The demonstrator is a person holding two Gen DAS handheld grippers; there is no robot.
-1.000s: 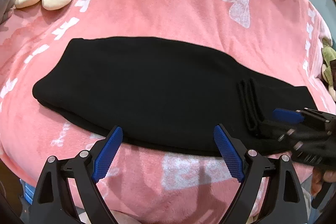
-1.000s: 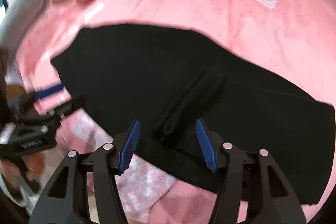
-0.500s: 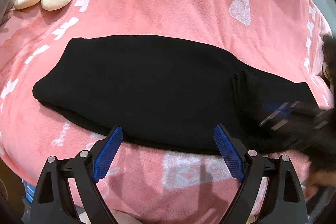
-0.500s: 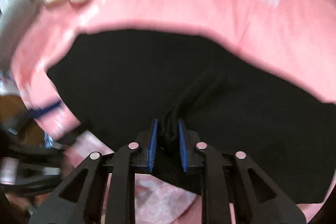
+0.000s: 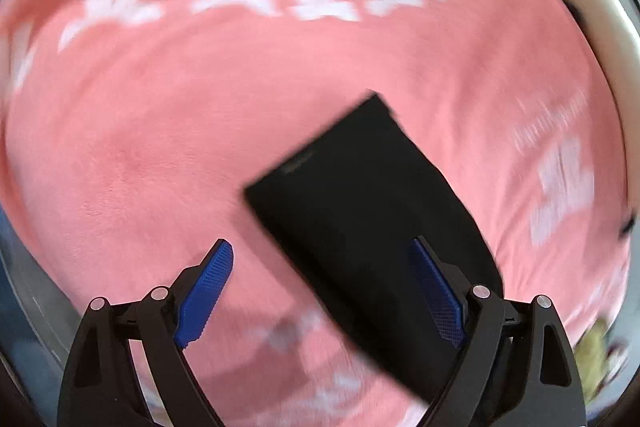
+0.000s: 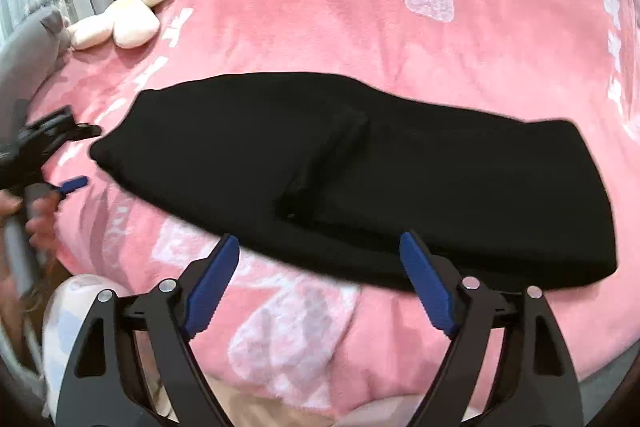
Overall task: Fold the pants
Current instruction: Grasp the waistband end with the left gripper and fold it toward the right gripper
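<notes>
**Pants flat on blanket, both claws clear**

One pair of black pants (image 6: 360,171) lies flat along the near edge of the pink blanket (image 6: 320,27). One plush toy (image 6: 128,19) sits at the far left edge. Right gripper (image 6: 320,279): jaws opening, nothing between them. Left gripper (image 5: 320,295): jaws wide apart, empty. The left view, blurred, shows only one end of the pants; the right view shows them whole.
</notes>
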